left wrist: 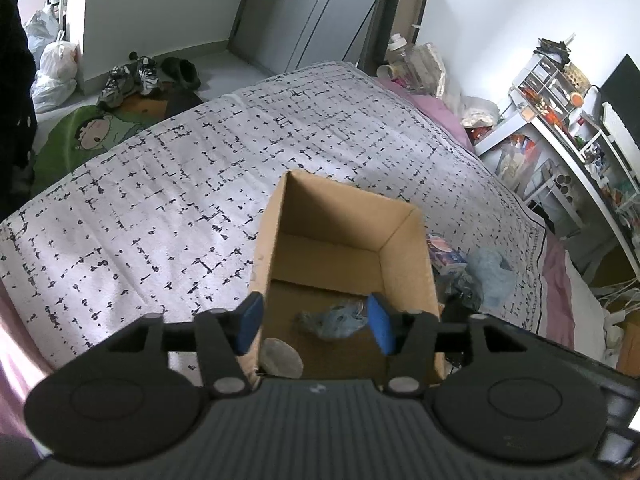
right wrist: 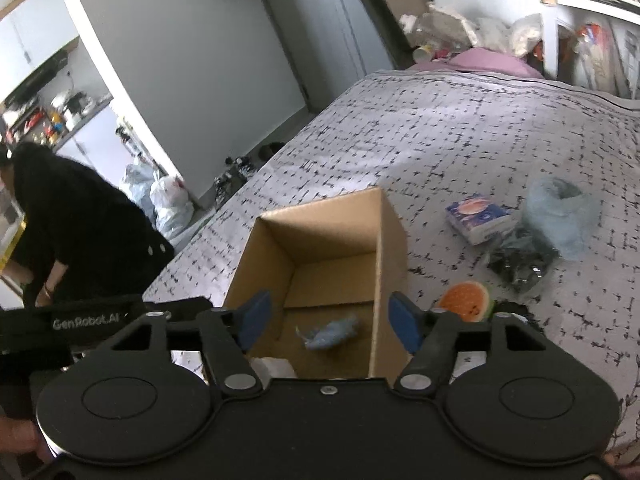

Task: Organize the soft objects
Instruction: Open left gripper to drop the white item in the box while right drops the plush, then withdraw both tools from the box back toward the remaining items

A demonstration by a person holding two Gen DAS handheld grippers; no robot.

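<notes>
Both your left gripper (left wrist: pixel 314 326) and right gripper (right wrist: pixel 330 322) hang released above the box (right wrist: pixel 390 240), blue cloth (right wrist: pixel 330 332) dropped inside at frame bottom; next, probably grab the bag (right wrist: pixel 560 216) at right.

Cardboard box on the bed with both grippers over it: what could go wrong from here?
1. The cardboard box stands on soft bedding, and the left gripper straddles its side wall, so a bump might tip it.
2. The watermelon-slice toy lies close against the box's outer wall, just beyond the open right gripper; reaching for it could shove the box.
3. The black bag and pale blue bag touch, so grabbing one may drag the other.
</notes>
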